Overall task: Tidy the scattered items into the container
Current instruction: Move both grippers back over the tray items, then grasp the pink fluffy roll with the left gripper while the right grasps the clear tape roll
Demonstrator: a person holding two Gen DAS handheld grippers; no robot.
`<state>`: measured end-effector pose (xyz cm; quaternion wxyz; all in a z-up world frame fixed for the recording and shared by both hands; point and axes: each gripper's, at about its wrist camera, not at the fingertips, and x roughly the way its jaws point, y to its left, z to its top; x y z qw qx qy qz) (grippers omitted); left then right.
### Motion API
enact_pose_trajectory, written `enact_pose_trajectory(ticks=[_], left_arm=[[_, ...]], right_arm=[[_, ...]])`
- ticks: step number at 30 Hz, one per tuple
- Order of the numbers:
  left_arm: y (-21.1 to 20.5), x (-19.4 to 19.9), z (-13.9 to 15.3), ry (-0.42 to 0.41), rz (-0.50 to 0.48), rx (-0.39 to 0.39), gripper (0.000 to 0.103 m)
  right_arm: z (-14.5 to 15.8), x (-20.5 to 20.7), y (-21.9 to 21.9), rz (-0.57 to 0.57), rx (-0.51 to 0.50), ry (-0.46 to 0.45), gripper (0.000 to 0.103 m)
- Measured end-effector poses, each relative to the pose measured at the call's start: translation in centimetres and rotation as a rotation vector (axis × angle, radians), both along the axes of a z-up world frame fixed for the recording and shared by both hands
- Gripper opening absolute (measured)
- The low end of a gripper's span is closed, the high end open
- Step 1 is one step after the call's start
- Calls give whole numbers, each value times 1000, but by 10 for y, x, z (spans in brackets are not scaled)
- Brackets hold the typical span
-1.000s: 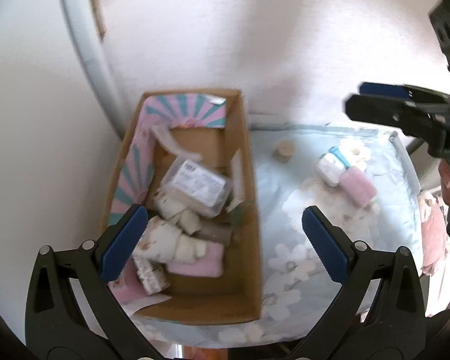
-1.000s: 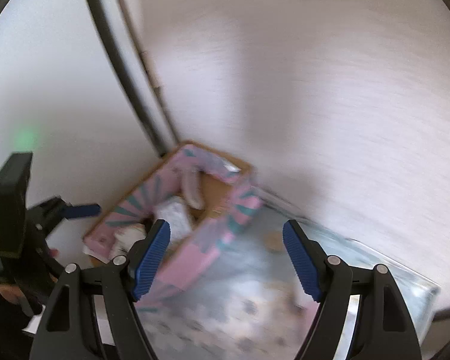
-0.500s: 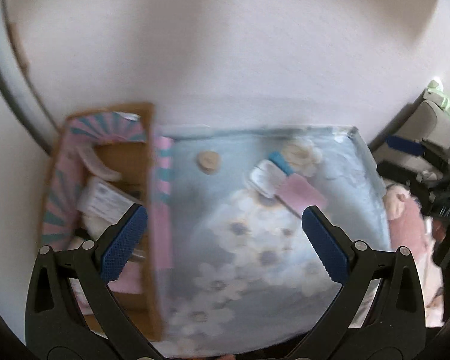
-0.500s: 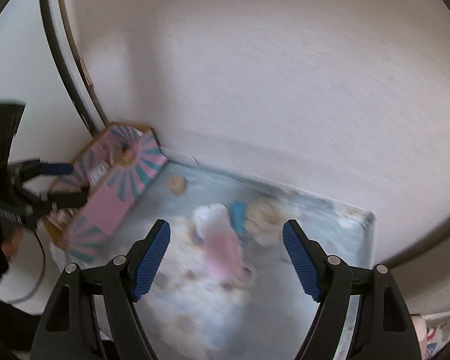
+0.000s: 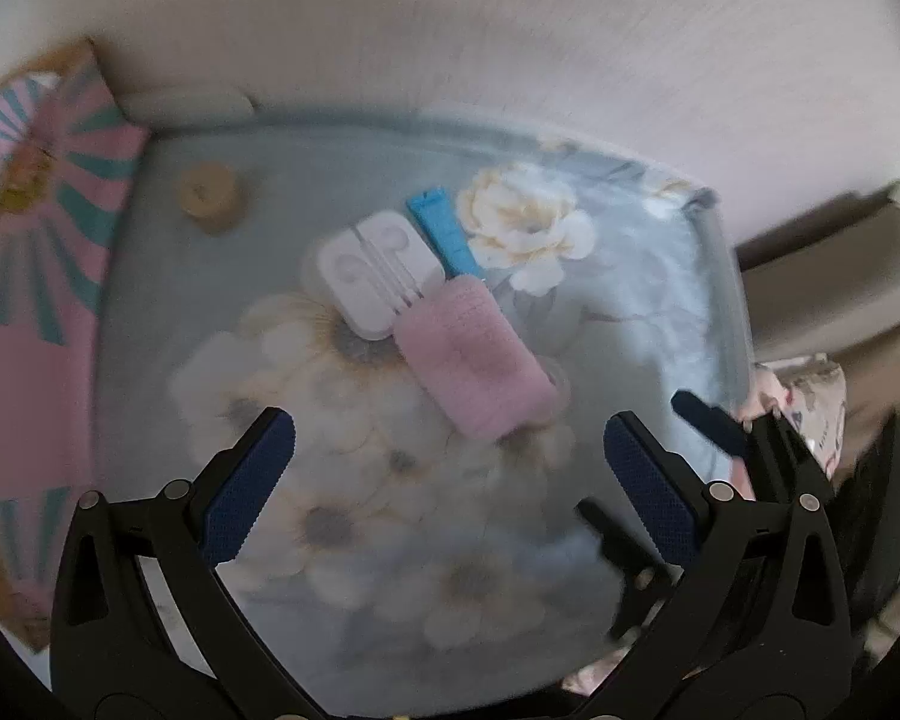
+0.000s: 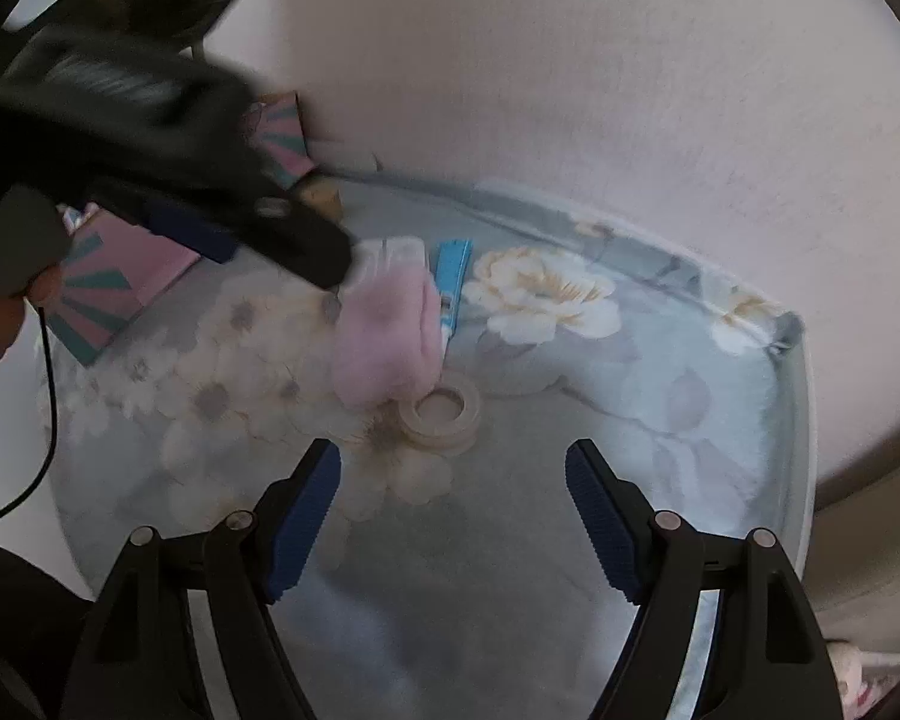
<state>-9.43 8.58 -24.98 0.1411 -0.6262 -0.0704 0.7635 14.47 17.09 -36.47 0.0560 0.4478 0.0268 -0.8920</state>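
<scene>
- Step in hand, as judged: the approach to the next pick-up; several items lie on the flowered table [image 5: 390, 540], outside the container
- Left claw [image 5: 450, 480]: jaws wide, empty, hovering above the pink cloth [image 5: 474, 354], which touches the white earphone case [image 5: 378, 273] and the blue strip [image 5: 444, 231]
- Right claw [image 6: 453, 516]: jaws wide, empty, near the tape ring [image 6: 441, 411]
- Round cork-like piece [image 5: 208, 197]: apart, near the box [image 5: 42, 240] at the table's left edge
- Next move calls for lowering one claw astride a single item, closing, then carrying leftward to the box
</scene>
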Motion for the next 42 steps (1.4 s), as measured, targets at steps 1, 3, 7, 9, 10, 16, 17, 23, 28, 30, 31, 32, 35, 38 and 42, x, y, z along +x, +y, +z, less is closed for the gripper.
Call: enact_pose_trajectory(ticks=[1,3,7,9,10,16,17,23,28,30,31,32,35,38,42], left_arm=[[3,-3,-6,-15,11,-1,102],[6,-10,-23,-57,46,20,101],[11,-17,-41,-91,84,38,95],[14,-19,-47,-100,91,39,92],[15,-20,-49,-102,93,38,89],[18,-21,-55,-108,94,46,66],[19,-21,-55,-104,93,45,59],[14,-14,-55,-109,103,85,46],[8,-11,-43,-89,105,89,43],[2,-9,-33,-80,101,116,43],[-1,-7,-27,-71,97,122,43],[-3,-6,-22,-63,94,119,43],[-16,5,-2,-33,83,127,43],[-35,14,21,7,82,131,43],[-67,24,51,57,78,121,43]], right_arm=[[-5,-3,0,9,2,-3,74],[-14,-8,0,25,13,-6,74],[-25,-16,2,60,-20,-4,74],[-28,-21,1,72,-26,-3,74],[-29,-24,1,78,-26,-1,74],[-34,-36,1,97,-37,-15,61],[-35,-37,0,104,-35,-18,58],[-33,-37,-9,142,15,-10,39],[-22,-31,-10,123,18,1,39],[-16,-27,-11,116,25,-1,39],[-13,-25,-11,110,27,-2,39],[-7,-23,-12,101,24,-4,39],[11,-17,-15,87,24,0,39],[34,-17,-23,90,30,12,39],[68,-27,-34,108,25,37,39]])
